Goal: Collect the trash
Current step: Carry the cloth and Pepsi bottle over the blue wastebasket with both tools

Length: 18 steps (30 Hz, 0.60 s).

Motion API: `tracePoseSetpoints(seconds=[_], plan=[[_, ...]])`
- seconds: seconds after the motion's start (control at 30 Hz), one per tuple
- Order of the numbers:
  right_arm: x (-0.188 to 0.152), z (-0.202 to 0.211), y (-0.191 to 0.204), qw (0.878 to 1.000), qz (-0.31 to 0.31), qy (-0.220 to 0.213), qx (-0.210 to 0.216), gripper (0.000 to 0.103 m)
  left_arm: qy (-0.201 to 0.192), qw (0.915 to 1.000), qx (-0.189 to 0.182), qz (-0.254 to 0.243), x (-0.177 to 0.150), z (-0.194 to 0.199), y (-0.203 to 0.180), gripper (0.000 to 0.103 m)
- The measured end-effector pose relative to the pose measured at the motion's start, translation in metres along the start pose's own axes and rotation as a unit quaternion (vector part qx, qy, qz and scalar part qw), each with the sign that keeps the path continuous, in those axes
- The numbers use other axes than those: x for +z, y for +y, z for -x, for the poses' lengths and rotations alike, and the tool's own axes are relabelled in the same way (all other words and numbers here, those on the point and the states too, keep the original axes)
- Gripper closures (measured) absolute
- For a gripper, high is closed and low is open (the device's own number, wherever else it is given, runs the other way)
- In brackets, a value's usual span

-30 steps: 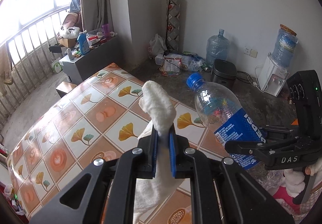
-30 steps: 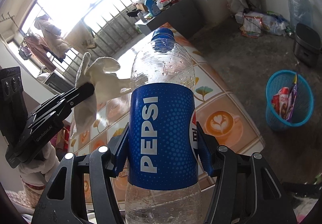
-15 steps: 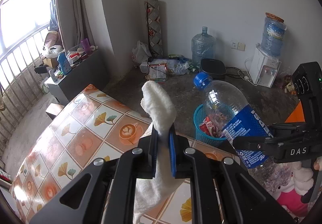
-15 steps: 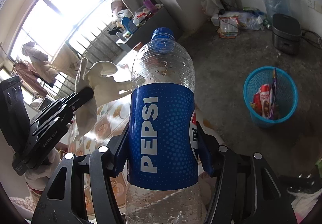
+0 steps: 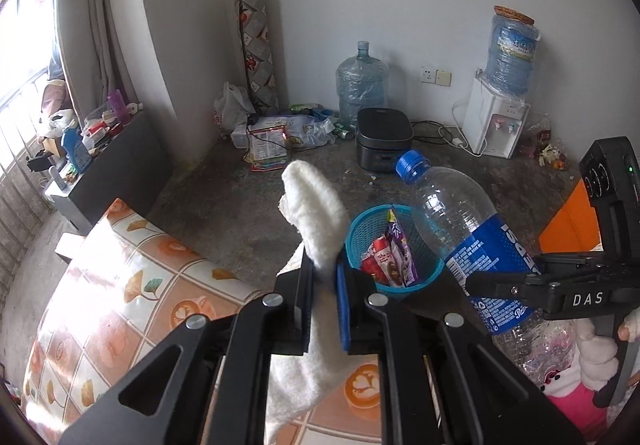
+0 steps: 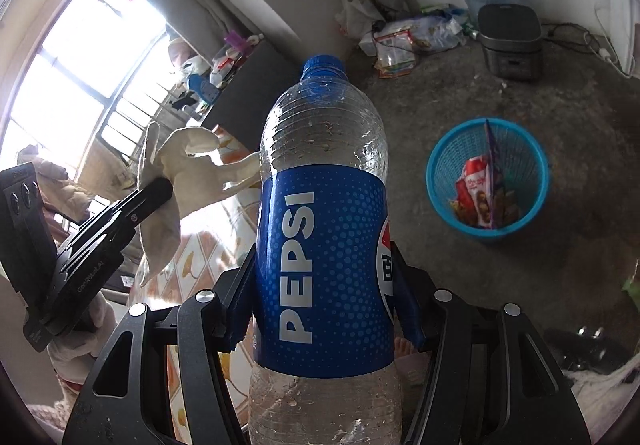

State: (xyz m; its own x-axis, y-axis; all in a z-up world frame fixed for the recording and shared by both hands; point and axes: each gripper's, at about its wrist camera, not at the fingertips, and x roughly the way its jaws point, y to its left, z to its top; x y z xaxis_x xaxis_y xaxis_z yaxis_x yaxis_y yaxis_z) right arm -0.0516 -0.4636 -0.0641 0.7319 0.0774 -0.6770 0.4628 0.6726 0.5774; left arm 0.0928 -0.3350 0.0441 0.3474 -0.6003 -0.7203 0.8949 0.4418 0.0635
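Between my right hand-held gripper's (image 6: 324, 301) pads I hold a clear plastic Pepsi bottle (image 6: 320, 245) by its blue label, long axis along the fingers, blue cap forward. My left hand-held gripper (image 5: 323, 295) pinches a white cloth (image 5: 316, 221) upright above the bench (image 5: 120, 285), near the blue mesh wastebasket (image 5: 362, 233) on the floor.

- "PEPSI" in white capitals runs lengthwise along the blue label of the clear plastic bottle (image 6: 324, 245); mirrored partial letters show in the left wrist view.
- "DAS" in white on the black body of the right gripper (image 5: 496, 285), at right.
- Faint "GenRobot.AI" on the black arm of the left gripper (image 6: 156, 185), near left.
- Bottle's small print and water jug label: illegible.
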Motion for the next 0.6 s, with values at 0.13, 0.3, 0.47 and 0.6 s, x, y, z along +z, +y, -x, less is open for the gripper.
tracePoseSetpoints(seconds=[0.13,0.3,0.47,0.6], plan=[[0.007,0.016,-0.036,0.998,-0.049,-0.026,-0.03,0.047,0.013,0.9989,-0.043,-0.009,0.021,-0.031,-0.015,0.093],[0.002,0.028,-0.079,0.991,-0.113,-0.04,-0.056,0.047,0.048,0.9946,-0.091,-0.015,0.039,-0.078,-0.037,0.093],[0.0,0.013,-0.113,0.984,-0.17,-0.021,-0.052,0.047,0.102,0.9874,-0.121,-0.009,0.046,-0.135,-0.059,0.093],[0.018,-0.016,-0.144,0.975,-0.219,0.009,-0.02,0.047,0.136,0.982,-0.131,0.001,0.06,-0.183,-0.074,0.093]])
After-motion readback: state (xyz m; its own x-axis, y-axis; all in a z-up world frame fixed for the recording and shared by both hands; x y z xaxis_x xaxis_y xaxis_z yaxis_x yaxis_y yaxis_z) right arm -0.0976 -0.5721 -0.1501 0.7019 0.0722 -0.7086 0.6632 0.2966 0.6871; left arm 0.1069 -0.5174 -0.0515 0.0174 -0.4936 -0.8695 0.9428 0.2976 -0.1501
